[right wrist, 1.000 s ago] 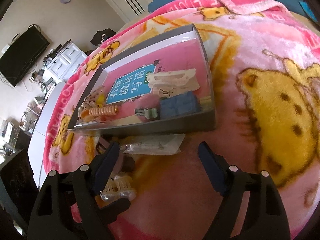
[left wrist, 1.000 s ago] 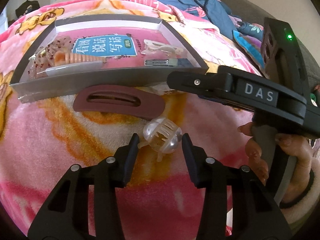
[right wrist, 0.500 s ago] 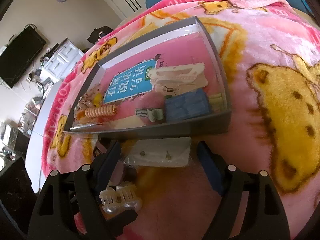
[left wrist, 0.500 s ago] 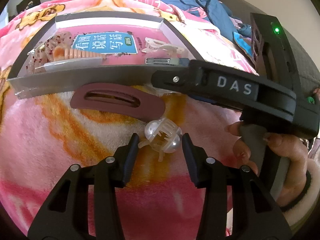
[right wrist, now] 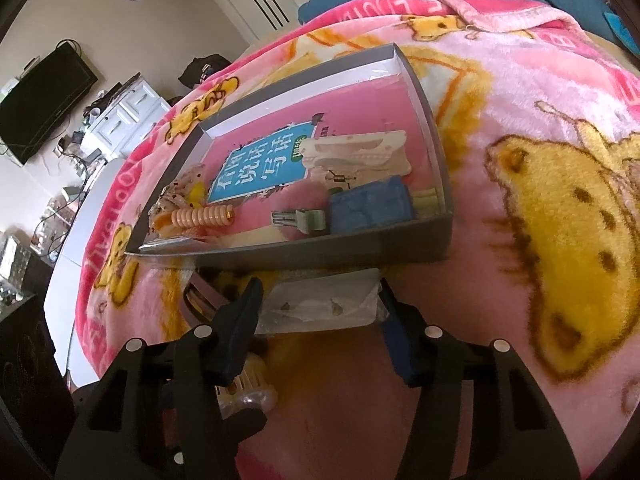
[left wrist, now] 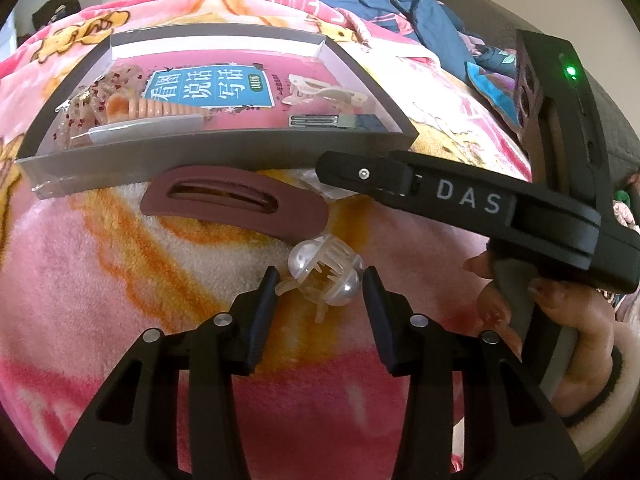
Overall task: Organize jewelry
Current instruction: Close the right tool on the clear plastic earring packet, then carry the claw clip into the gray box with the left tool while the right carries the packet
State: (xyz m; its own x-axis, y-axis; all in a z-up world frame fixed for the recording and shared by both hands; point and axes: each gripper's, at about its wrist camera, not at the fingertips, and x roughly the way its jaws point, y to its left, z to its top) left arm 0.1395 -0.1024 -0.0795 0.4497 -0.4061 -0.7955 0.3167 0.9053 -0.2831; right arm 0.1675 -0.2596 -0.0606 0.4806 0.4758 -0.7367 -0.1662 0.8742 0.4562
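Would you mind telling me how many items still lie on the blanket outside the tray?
3: a maroon clip beside the tray, a clear claw clip between the left gripper's fingers, an earring packet between the right's. Others may be hidden.

Beige walls (right wrist: 168, 12), wall television (right wrist: 44, 100), white dresser (right wrist: 128, 114)

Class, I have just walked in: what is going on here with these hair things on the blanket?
A person is sorting accessories toward the grey tray. The left tool straddles a clear pearl-studded claw clip, not visibly clamped. The right tool is closing around a clear plastic earring packet. A maroon oval hair clip lies untouched on the blanket.
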